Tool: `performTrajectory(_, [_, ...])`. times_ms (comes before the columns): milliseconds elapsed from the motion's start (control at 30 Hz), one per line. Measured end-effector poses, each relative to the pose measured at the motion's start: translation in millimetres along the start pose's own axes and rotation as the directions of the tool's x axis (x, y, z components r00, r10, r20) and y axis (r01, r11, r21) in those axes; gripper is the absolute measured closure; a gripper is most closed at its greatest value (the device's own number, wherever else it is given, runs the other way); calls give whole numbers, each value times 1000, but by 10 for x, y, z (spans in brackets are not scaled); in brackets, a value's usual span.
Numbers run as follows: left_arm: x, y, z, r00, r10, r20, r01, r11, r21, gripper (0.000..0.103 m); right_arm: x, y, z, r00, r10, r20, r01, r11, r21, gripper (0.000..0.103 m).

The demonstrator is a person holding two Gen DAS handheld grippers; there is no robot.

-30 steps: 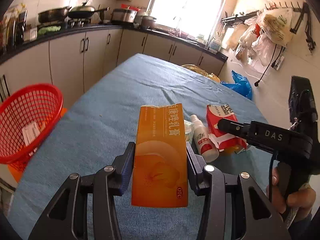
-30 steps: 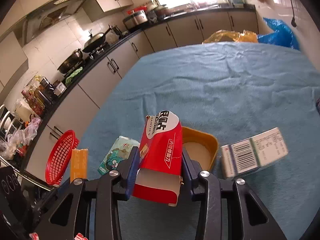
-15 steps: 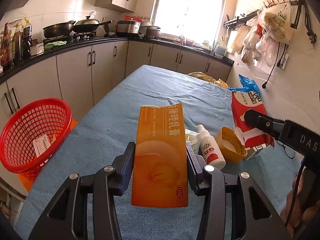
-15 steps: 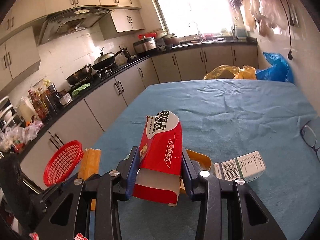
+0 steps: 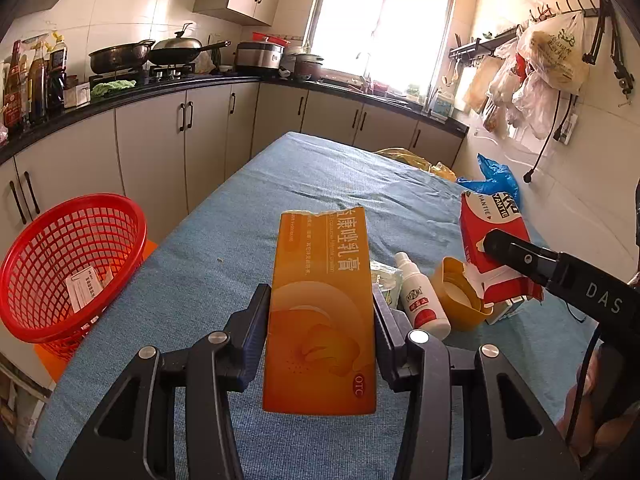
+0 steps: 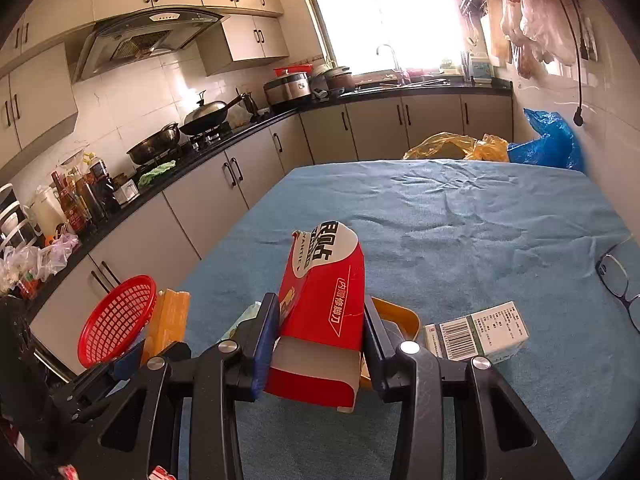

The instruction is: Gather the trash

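Orange box (image 5: 320, 320) clamped, left tongs (image 5: 320, 320) | red box (image 6: 322, 312) clamped, right tongs (image 6: 320, 344)

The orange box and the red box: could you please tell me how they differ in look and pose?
The orange box is flat and long, with a torn top edge; the red box is thicker, with a white top. The orange box stands straight in the left gripper; the red box tilts in the right gripper. Both are clamped above the table.

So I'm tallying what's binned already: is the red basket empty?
No: in the left wrist view the red basket already holds a small white printed box lying inside against its mesh.
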State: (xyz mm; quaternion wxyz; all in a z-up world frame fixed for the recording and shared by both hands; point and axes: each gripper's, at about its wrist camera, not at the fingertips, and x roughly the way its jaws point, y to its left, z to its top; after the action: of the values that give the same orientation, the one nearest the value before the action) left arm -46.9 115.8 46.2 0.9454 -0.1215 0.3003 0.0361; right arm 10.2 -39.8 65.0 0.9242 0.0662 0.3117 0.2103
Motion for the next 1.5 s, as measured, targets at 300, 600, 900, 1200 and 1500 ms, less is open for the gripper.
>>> performTrajectory(300, [-5,-1,0,1000,-3,-1,3,1000,-3,58,11,28,-18,1000,0,-5,0,1000,-7,60])
performTrajectory(600, [-14,-1,14,1000,-6,-1,6,1000,-9,58,26,38,-29,1000,0,-12,0,1000,-14,60])
performTrajectory(900, [-10,0,12,1000,-6,0,6,1000,-12,58,33,67,-37,1000,-1,-15,0,1000,-23,60])
performTrajectory(1200, [-6,5,11,1000,-6,-1,6,1000,-14,58,35,84,-54,1000,1,-18,-2,1000,-27,60])
performTrajectory(1500, [-20,88,4,1000,5,-21,-6,999,-44,57,75,164,-73,1000,16,-27,-18,998,-54,60])
